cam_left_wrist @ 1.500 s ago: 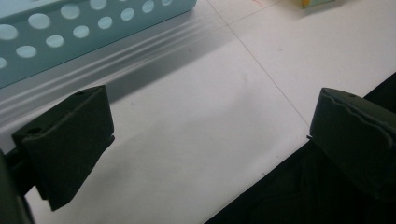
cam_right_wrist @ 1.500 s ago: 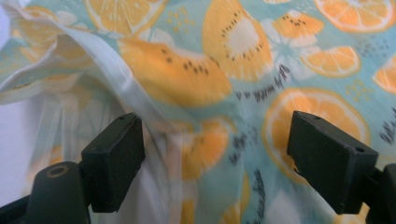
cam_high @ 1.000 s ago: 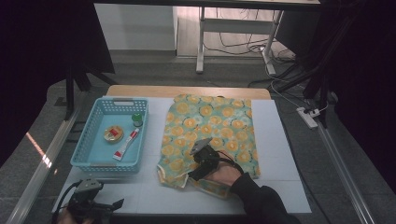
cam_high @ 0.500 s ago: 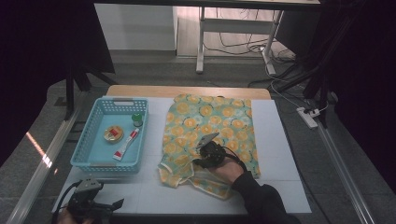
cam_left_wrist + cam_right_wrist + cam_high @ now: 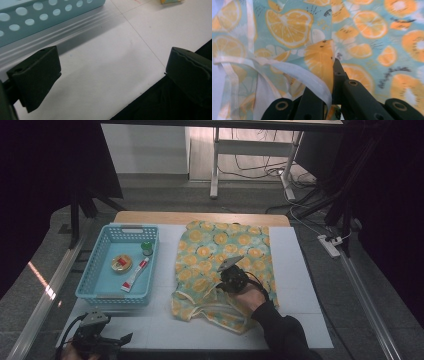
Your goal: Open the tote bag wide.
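A teal cloth printed with orange slices [image 5: 220, 270] lies spread on the white table [image 5: 300, 270], its near part rumpled. My right gripper [image 5: 225, 282] sits over the cloth's near middle; its jaws have just been closing and now pinch a fold of the cloth [image 5: 322, 62], which stands up between the jaws with its white hem draped over them. My left gripper [image 5: 107, 340] rests at the table's near left corner, its jaws wide apart over bare table [image 5: 107, 65] with nothing between them.
A light blue perforated basket [image 5: 97, 285] stands left of the cloth, holding a small round tin [image 5: 121, 263], a red-and-white tube [image 5: 135, 274] and a green-capped bottle [image 5: 146, 248]. The basket's wall [image 5: 37, 15] is just beyond my left gripper. A power strip [image 5: 331, 246] lies on the floor at right.
My right gripper closed on a fold of the cloth and moved away and slightly up, pulling the near part into wrinkles. The left gripper stayed where it was.
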`<state>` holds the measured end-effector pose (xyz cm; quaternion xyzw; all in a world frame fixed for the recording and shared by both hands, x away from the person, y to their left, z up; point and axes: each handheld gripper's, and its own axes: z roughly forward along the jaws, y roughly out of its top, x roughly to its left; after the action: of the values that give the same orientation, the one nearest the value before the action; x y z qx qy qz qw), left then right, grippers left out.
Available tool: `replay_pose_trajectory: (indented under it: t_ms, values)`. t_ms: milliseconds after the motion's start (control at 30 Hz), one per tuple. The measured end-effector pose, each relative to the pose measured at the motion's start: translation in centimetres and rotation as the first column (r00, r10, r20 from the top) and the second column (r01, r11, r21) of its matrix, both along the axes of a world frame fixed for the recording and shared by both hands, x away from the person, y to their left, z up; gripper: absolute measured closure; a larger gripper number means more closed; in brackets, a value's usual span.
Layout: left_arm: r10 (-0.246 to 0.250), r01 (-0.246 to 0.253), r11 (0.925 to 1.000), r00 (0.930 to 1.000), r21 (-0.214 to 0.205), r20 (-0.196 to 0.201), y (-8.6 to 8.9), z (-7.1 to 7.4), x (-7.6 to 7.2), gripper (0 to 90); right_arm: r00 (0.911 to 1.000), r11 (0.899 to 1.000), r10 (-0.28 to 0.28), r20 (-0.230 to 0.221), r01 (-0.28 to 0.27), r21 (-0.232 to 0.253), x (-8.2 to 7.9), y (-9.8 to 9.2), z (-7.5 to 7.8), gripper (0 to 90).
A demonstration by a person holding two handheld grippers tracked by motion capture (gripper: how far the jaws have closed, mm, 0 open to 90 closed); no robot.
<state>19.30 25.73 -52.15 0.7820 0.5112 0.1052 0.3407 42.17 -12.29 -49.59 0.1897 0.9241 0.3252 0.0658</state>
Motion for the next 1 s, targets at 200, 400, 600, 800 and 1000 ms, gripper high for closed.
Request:
replay_pose_trajectory:
  t_ms: [200,400,600,800,1000]
  values:
    - [0.000,0.000,1.0000,1.0000,0.000,0.000,0.0,0.0,0.0,0.2,0.9990,0.999,-0.016,0.042,0.015,0.032,0.7,-0.2,2.9,90.0]
    - [0.000,0.000,1.0000,1.0000,-0.001,0.002,0.0,0.0,0.0,0.2,0.9958,0.998,-0.023,0.088,0.018,0.056,1.4,-0.1,6.0,90.0]
    - [-0.002,0.002,1.0000,1.0000,-0.002,0.003,0.0,0.0,0.0,0.2,0.9930,0.997,-0.037,0.112,0.029,0.065,2.5,0.1,8.3,89.9]
    - [-0.001,0.001,1.0000,1.0000,-0.004,0.002,0.1,0.0,0.0,0.2,0.9905,0.996,-0.046,0.130,0.035,0.085,3.4,0.2,10.2,89.9]
    - [-0.002,0.002,1.0000,1.0000,-0.004,0.002,0.1,0.0,0.0,0.2,0.9880,0.995,-0.045,0.147,0.032,0.091,4.0,0.6,11.7,89.9]
